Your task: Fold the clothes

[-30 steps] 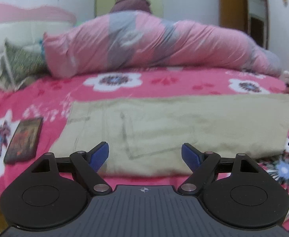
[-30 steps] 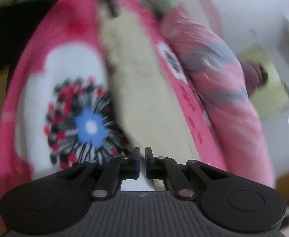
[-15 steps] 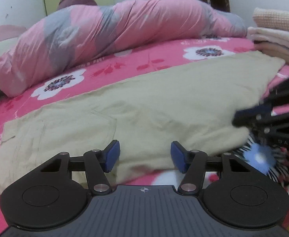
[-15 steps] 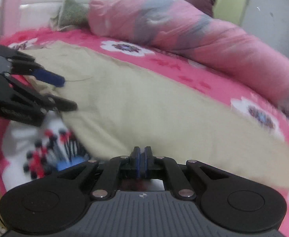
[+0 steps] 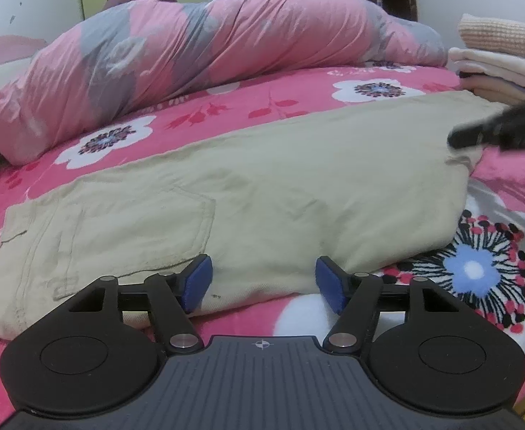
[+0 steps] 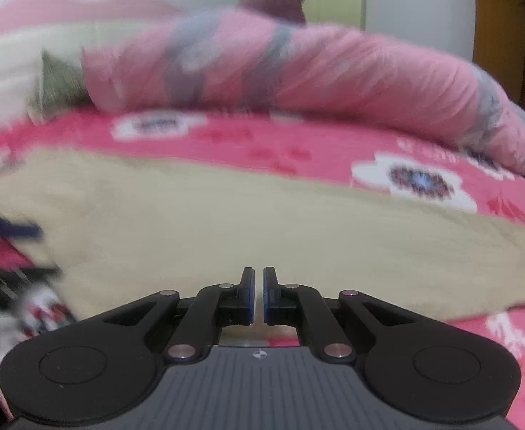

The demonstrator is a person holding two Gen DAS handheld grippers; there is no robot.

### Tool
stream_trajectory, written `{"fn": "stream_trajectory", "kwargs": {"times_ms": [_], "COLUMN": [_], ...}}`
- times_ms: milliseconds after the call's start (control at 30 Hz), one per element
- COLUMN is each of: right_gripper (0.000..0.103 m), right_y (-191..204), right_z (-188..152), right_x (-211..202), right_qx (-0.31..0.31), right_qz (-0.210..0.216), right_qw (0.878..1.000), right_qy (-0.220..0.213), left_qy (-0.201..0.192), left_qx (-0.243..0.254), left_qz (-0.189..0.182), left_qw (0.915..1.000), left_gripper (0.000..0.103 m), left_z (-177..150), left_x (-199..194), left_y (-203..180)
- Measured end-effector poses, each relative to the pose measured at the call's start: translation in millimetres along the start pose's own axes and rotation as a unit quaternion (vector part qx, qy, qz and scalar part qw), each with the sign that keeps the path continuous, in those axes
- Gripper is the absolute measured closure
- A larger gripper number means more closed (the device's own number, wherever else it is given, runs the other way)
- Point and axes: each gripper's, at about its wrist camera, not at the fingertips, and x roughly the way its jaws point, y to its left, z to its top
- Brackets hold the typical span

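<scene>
Left wrist view: beige trousers [image 5: 262,186] lie flat along the bed's [image 5: 298,89] near edge; soft, limp cotton (likely light), best pinched at the near hem. Left gripper [image 5: 264,279] is opening, pads bare; right gripper [image 6: 259,295] is closed, empty.

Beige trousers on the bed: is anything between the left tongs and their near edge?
Nothing visible. The left tongs, opening, sit right at the near folded edge of the beige trousers, with only the pink flowered bedsheet below. The right tongs hover beside the far end.
</scene>
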Motion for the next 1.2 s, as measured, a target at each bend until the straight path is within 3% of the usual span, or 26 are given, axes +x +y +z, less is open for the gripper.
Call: {"fn": "stream_trajectory", "kwargs": {"times_ms": [33, 100, 300, 467, 667, 733, 800, 900, 1067, 1200], "right_gripper": [0.101, 0.101, 0.099, 0.099, 0.099, 0.100, 0.099, 0.099, 0.099, 0.099], "right_y": [-3, -15, -37, -9, 77, 96, 104, 100, 92, 98], "right_z": [-9, -23, -20, 16, 42, 38, 23, 8, 19, 48], "right_x": [8, 0, -33, -42, -10, 3, 22, 13, -10, -11], "right_qx": [-0.001, 0.003, 0.037, 0.040, -0.047, -0.065, -0.071, -0.060, -0.075, -0.058], "right_qz": [-0.010, -0.002, -0.050, 0.011, 0.118, 0.146, 0.143, 0.143, 0.146, 0.137], "right_qw": [1.000, 1.000, 0.997, 0.999, 0.990, 0.986, 0.987, 0.988, 0.986, 0.988], "right_qy": [0.021, 0.007, 0.034, -0.033, -0.061, -0.047, -0.005, -0.017, 0.016, -0.027], "left_qy": [0.001, 0.001, -0.003, 0.000, 0.003, 0.003, 0.001, -0.008, -0.038, -0.043], "left_qx": [-0.001, -0.001, -0.012, -0.021, -0.041, -0.052, -0.068, -0.095, -0.116, -0.126], "left_qz": [0.001, 0.002, -0.004, -0.008, -0.016, -0.017, -0.016, -0.017, -0.015, 0.001], "left_qw": [1.0000, 1.0000, 0.9999, 0.9998, 0.9990, 0.9985, 0.9976, 0.9953, 0.9924, 0.9911], "left_gripper": [0.037, 0.036, 0.036, 0.036, 0.036, 0.036, 0.036, 0.036, 0.035, 0.035], "left_z": [1, 0, -3, -5, -14, -17, -20, -20, -14, -13], "left_x": [0, 0, -1, -10, -30, -36, -42, -50, -56, -49], "left_y": [0, 0, 4, 6, 19, 26, 35, 49, 68, 80]}}
